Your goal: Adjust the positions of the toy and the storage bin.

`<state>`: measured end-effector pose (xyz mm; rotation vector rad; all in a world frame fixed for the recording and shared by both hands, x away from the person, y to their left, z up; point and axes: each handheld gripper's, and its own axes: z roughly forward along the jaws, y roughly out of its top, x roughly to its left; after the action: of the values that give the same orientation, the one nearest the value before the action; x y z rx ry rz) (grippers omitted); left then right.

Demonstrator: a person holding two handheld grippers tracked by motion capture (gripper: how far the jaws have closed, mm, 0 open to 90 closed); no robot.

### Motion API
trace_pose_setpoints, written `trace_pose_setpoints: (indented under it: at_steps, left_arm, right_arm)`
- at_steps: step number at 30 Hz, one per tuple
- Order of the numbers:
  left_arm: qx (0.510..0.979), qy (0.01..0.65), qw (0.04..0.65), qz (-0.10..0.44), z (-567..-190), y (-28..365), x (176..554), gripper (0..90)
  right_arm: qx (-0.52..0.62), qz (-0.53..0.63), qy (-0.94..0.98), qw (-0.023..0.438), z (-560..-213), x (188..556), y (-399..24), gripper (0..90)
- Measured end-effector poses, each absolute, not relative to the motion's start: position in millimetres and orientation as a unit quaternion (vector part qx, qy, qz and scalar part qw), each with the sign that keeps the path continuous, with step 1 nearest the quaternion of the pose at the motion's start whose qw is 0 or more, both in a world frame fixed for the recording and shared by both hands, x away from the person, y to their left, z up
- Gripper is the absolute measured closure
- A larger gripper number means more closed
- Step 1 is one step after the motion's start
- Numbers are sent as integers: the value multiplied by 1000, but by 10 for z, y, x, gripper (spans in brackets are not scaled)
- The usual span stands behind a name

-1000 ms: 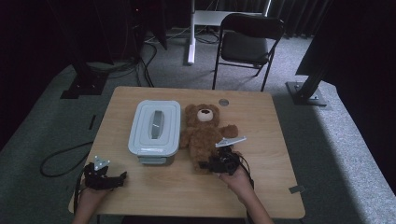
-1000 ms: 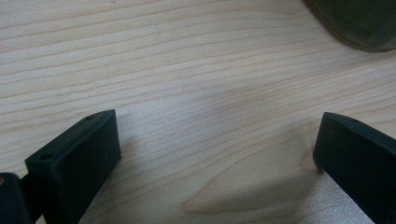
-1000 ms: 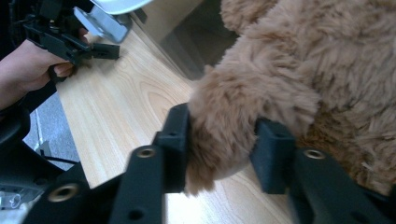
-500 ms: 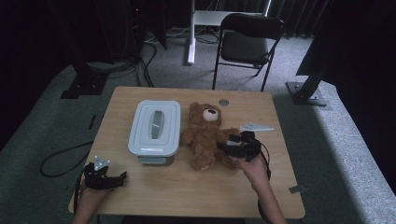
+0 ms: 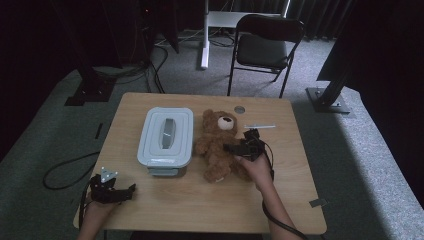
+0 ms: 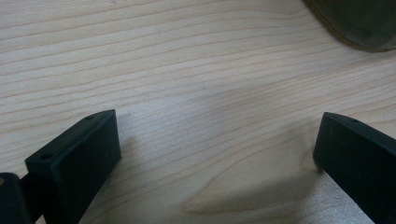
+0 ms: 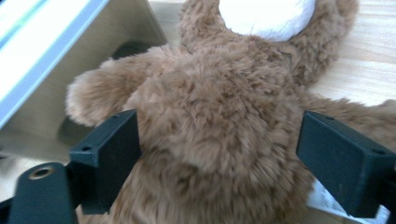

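My right gripper (image 5: 234, 148) has just been opening its jaws wide around the belly of the teddy bear (image 5: 216, 145), which lies on the table (image 5: 200, 210) just beside the closed grey box (image 5: 166, 135), so I think the grasp comes next.

High view overlooks the table (image 5: 200, 210); gripper views sit close above it.

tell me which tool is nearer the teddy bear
Right. The right tool is at the teddy bear, open jaws either side of its body. The left tool rests near the table's front left corner, beyond the lidded container.
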<state>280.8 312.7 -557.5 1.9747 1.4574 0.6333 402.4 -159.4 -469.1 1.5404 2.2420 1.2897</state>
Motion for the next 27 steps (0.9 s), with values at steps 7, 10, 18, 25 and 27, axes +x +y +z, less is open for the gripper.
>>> trace_pose_setpoints:
  at_steps: [7,10,18,25,27]
  left_arm:
    - [743,549,299,239,-5575,3127,2808,13]
    - [744,549,299,239,-5576,3127,2808,13]
    - [744,549,299,239,-5576,3127,2808,13]
    - [744,549,299,239,-5575,3127,2809,13]
    - [744,549,299,239,-5575,3127,2809,13]
  right_arm:
    - [509,400,760,62,-4857,4137,-1309,105]
    - [500,382,774,71,-4906,4152,-1230,106]
    - [484,361,793,78,-5006,4163,-1107,152]
    - [466,360,798,128,-4995,4086,-1091,456]
    - [466,363,796,131,-4966,4086,-1121,538]
